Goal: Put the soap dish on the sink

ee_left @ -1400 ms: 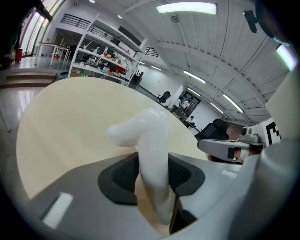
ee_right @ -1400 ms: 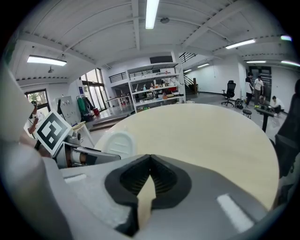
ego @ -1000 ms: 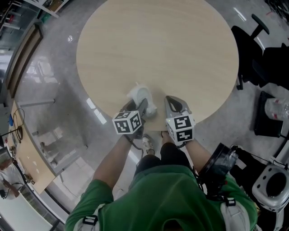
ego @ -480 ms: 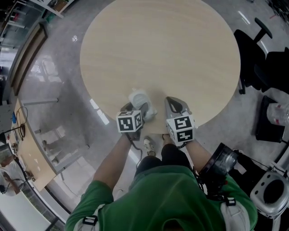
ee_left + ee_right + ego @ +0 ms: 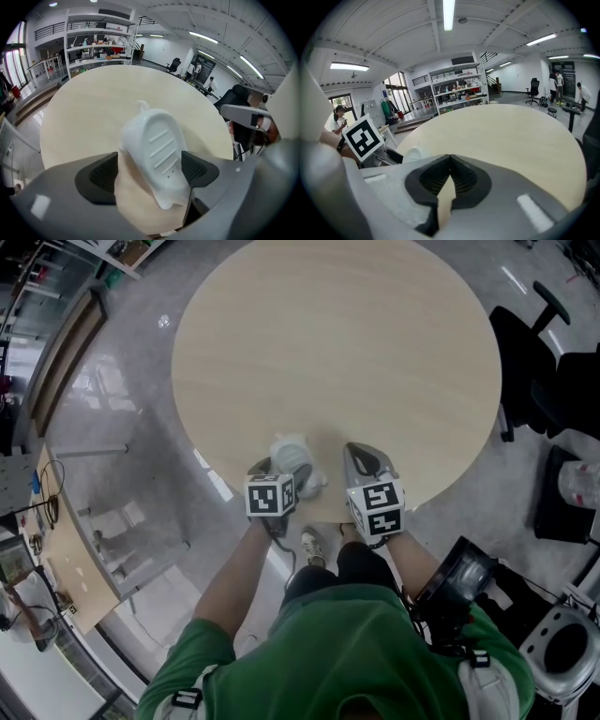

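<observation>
Left claw (image 5: 281,468), seen from the head camera, sits low at the near edge of the round wooden table (image 5: 337,343), its jaws spreading either side of the white soap dish (image 5: 291,451), which lies on the tabletop just left of centre. Right claw (image 5: 364,457) rests just beside it to the right, tips on the wood. A black office chair (image 5: 539,352) stands off the table's right edge, and a shoe (image 5: 309,545) shows on the grey floor below the claws.

From the left gripper view, the left claw (image 5: 149,171) is opening wide: the soap dish (image 5: 157,150) is between the pads, ribbed face up. The left pad stands clear of it and the right pad is at its edge. The table (image 5: 93,108) stretches bare beyond, with white shelving (image 5: 96,44) at the upper left.

From the right gripper view, the right claw (image 5: 449,180) has its jaws closed together with nothing between them. The table (image 5: 511,136) fills the middle. At the left edge the other claw's marker cube (image 5: 363,136) stands in front, with a sliver of the soap dish (image 5: 412,153) beside it. Shelving (image 5: 457,86) lines the back wall.
</observation>
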A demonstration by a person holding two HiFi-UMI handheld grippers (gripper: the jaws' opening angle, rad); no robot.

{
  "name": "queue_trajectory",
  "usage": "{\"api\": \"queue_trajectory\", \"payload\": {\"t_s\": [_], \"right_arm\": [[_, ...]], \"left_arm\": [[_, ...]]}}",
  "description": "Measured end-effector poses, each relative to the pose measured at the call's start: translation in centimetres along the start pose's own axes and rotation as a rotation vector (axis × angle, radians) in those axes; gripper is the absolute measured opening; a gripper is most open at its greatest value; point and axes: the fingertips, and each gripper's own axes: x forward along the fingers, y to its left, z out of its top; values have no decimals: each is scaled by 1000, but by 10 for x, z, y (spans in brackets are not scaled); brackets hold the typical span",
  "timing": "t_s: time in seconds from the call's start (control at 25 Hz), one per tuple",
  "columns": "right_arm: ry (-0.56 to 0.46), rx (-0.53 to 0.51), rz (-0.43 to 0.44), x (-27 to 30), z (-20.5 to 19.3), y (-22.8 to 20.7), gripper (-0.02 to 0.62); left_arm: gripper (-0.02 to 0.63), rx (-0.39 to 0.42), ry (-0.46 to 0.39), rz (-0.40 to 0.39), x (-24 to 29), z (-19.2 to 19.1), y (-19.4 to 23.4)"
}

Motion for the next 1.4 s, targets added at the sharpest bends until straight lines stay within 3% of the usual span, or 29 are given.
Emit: {"api": "queue_trajectory", "payload": {"t_s": [0.16, 0.32, 0.4, 0.52, 0.72, 0.96, 1.4], "right_arm": [[-3, -7, 3, 0, 2, 0, 2], [-18, -20, -2, -6, 6, -2, 3], [-28, -30, -6, -10, 9, 0, 3], [-52, -51, -16, -21, 15, 7, 3], [-110, -84, -29, -50, 29, 34, 2], [-190, -132, -63, -98, 43, 77, 2], [-309, -191, -132, -171, 51, 146, 2]], "left_arm": [[439, 28, -52, 13, -12, 2, 2], [417, 60, -190, 72, -36, 12, 9], [342, 65, -310, 107, -56, 21, 12], [175, 74, -501, 132, -92, 36, 8], [14, 101, -716, 105, -149, 47, -9], [7, 119, -826, 45, -208, 32, -27], [6, 175, -944, -69, -287, -4, -49]]}}
